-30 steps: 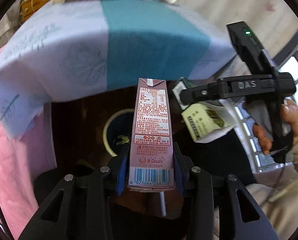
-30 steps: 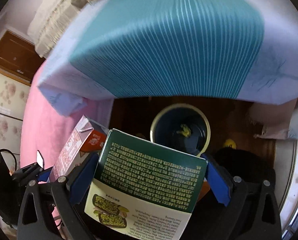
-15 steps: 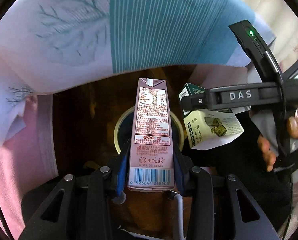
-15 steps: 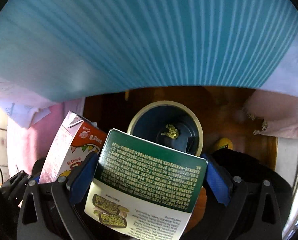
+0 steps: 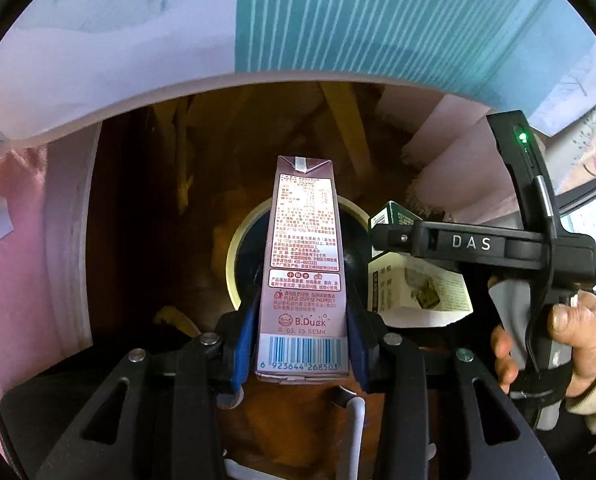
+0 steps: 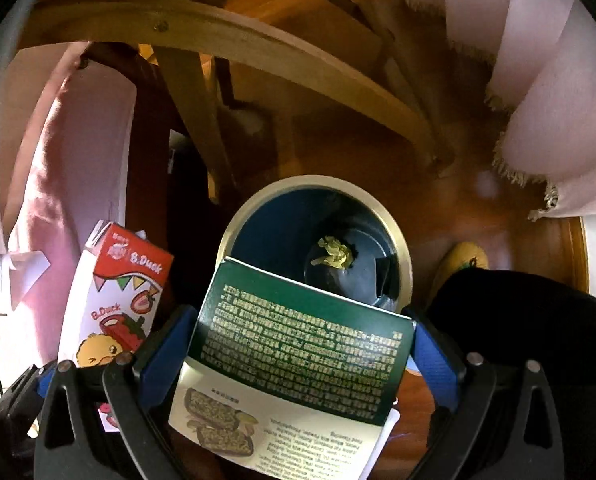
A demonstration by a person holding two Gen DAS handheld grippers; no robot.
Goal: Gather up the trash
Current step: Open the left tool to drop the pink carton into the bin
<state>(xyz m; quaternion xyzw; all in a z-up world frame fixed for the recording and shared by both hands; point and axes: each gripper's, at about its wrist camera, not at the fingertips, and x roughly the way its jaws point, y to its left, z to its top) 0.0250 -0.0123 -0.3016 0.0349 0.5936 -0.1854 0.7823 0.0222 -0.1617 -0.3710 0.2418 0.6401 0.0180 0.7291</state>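
Black tongs (image 5: 301, 320), blue pads (image 5: 245, 332), silver screws, "DAS" lettering.

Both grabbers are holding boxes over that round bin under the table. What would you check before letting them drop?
1. Left gripper firmly holds the milk carton: ok.
2. Right gripper firmly holds the green box: ok.
3. Bin mouth open: ok.
4. Room inside the bin: ok, only a yellow scrap at the bottom.
5. Green box over the opening: ok, it overlaps the near rim.
6. Milk carton over the opening: cannot tell; the two views disagree.
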